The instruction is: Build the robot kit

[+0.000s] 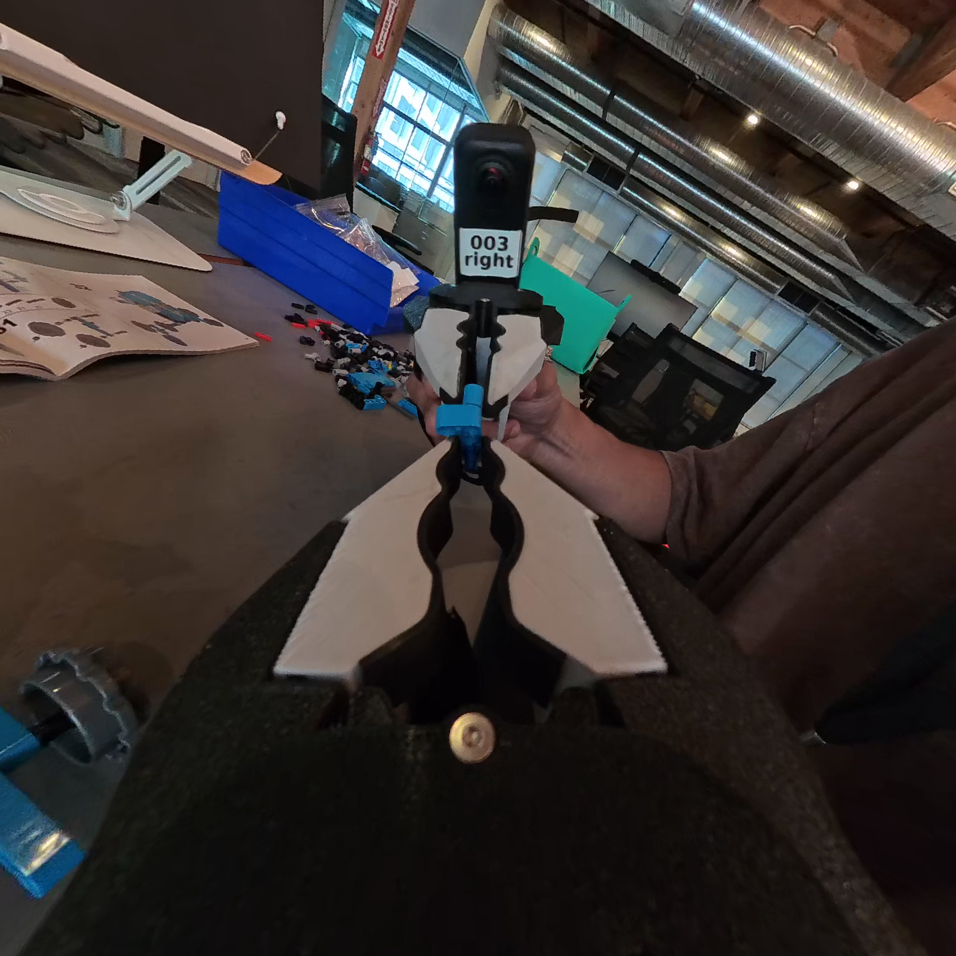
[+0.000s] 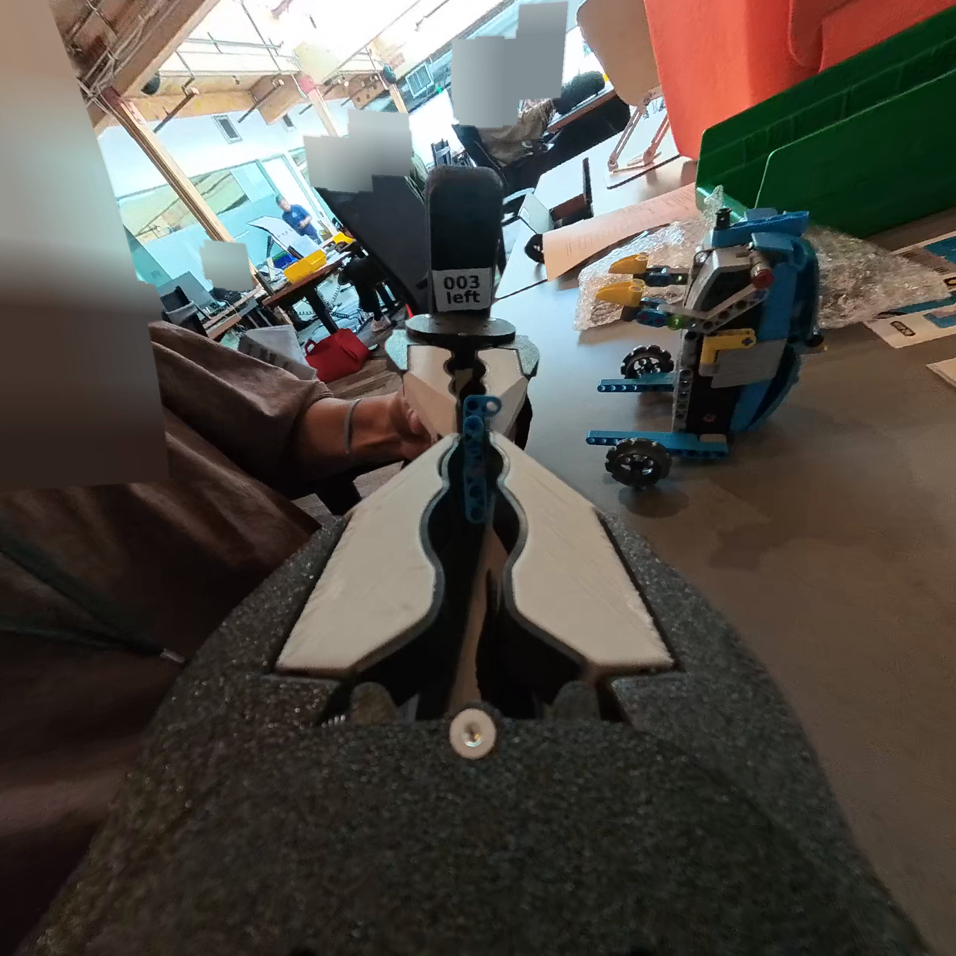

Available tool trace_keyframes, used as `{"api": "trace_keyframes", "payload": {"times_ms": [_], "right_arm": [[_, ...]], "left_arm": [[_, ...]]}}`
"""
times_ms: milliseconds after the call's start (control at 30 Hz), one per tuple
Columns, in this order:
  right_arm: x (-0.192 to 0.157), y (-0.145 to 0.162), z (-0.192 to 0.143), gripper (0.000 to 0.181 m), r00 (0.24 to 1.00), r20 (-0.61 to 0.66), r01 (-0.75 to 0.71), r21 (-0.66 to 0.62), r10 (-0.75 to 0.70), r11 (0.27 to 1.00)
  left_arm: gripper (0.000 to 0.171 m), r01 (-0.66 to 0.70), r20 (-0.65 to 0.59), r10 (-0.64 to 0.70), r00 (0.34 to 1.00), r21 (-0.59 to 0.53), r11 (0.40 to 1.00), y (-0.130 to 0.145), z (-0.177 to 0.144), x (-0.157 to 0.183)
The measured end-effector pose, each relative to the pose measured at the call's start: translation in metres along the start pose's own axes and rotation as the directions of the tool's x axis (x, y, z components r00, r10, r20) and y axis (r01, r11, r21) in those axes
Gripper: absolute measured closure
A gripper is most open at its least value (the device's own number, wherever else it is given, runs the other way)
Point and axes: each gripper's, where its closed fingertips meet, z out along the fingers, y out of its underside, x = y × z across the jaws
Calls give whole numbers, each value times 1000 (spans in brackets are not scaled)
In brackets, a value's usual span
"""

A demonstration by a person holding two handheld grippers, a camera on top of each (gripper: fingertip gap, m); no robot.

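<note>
An open-plan workshop or maker-style office with a loft feel. Ribbed silver metal ventilation ducts run under exposed wooden beams, and tall gridded windows let in daylight. Rows of worktables stretch into the distance. A grey table carries a blue plastic parts bin and a pile of small plastic building pieces.

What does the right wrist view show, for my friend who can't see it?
The right gripper pinches a thin blue holed beam between its white fingers, facing the left gripper. A blue toy vehicle lies tipped on the grey table.
</note>
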Motion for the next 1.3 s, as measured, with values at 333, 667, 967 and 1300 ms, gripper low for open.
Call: {"api": "trace_keyframes", "payload": {"times_ms": [333,667,967,1300], "right_arm": [[2,8,-5,173,996,44,-72,-23,73,997],[3,6,-4,173,997,45,-60,-30,62,998],[3,13,-6,173,996,50,-65,-86,70,994],[5,17,-1,173,986,84,-141,-67,146,988]], "left_arm": [[165,-12,12,12,1000,-11,1000,2,0,-1],[165,7,8,-7,1000,-22,1000,3,1,-2],[165,-19,33,20,999,-42,999,6,4,-2],[166,-31,67,31,997,1,1000,1,0,-5]]}}
